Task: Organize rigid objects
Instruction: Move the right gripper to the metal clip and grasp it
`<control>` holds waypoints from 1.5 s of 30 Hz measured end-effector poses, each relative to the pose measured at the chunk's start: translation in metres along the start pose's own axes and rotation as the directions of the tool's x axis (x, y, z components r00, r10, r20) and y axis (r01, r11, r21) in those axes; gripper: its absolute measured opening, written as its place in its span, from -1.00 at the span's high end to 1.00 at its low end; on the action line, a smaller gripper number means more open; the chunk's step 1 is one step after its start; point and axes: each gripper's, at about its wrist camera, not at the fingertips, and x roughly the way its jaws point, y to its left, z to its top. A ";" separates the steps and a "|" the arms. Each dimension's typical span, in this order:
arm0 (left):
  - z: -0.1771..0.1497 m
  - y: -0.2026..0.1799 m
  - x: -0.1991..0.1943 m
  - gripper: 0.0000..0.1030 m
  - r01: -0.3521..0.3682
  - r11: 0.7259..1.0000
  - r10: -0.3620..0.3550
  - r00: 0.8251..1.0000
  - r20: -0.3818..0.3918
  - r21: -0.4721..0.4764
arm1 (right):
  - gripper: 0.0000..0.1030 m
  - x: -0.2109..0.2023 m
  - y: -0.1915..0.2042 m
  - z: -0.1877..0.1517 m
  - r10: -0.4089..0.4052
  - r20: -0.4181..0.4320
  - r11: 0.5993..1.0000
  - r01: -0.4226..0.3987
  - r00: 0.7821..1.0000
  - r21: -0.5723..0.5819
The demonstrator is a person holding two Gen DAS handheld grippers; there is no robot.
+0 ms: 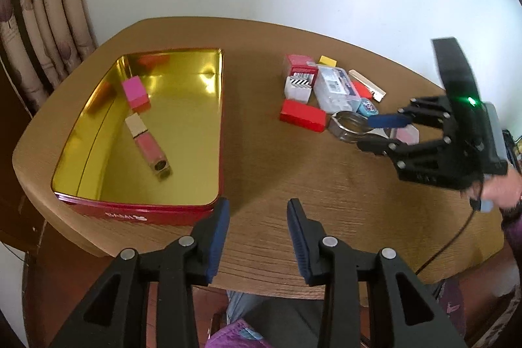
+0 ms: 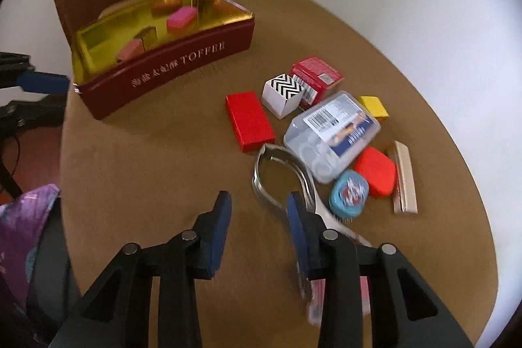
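On the brown wooden table (image 1: 261,172) we see the red rectangular gold-lined tin (image 1: 208,132) at left, holding a pink block (image 1: 134,91) and a pink lip-gloss tube (image 1: 146,141); right of it lies a clutter: red rectangular box (image 2: 249,120), clear plastic case (image 2: 332,132), metal ring clip (image 2: 280,175).

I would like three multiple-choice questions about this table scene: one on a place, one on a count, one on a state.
1. Where does the pink block lie?
A. inside the tin
B. beside the red box
C. in the left gripper

2. How many things lie inside the tin?
A. none
B. two
C. five

3. How is the left gripper?
A. shut on a lip gloss
B. open and holding nothing
C. shut on the tin rim

Answers:
1 A, the block rests on the tin's gold floor.
2 B, only the block and the lip gloss are there.
3 B, a wide gap shows between its blue pads, with table behind.
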 end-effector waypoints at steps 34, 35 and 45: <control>-0.002 -0.002 0.001 0.28 0.007 1.000 -0.007 1.000 -0.007 0.020 | -0.42 -0.011 -0.003 0.021 0.064 -0.125 0.995 -0.055 0.990 0.078; -0.002 -0.002 0.002 0.28 0.006 1.000 -0.006 1.000 -0.009 0.023 | -0.40 -0.008 -0.003 0.022 0.070 -0.142 0.996 -0.063 0.987 0.058; -0.004 0.007 0.011 0.28 0.038 0.999 -0.038 0.998 -0.050 0.006 | -0.13 0.002 -0.029 0.028 0.092 -0.217 0.995 -0.079 0.972 0.068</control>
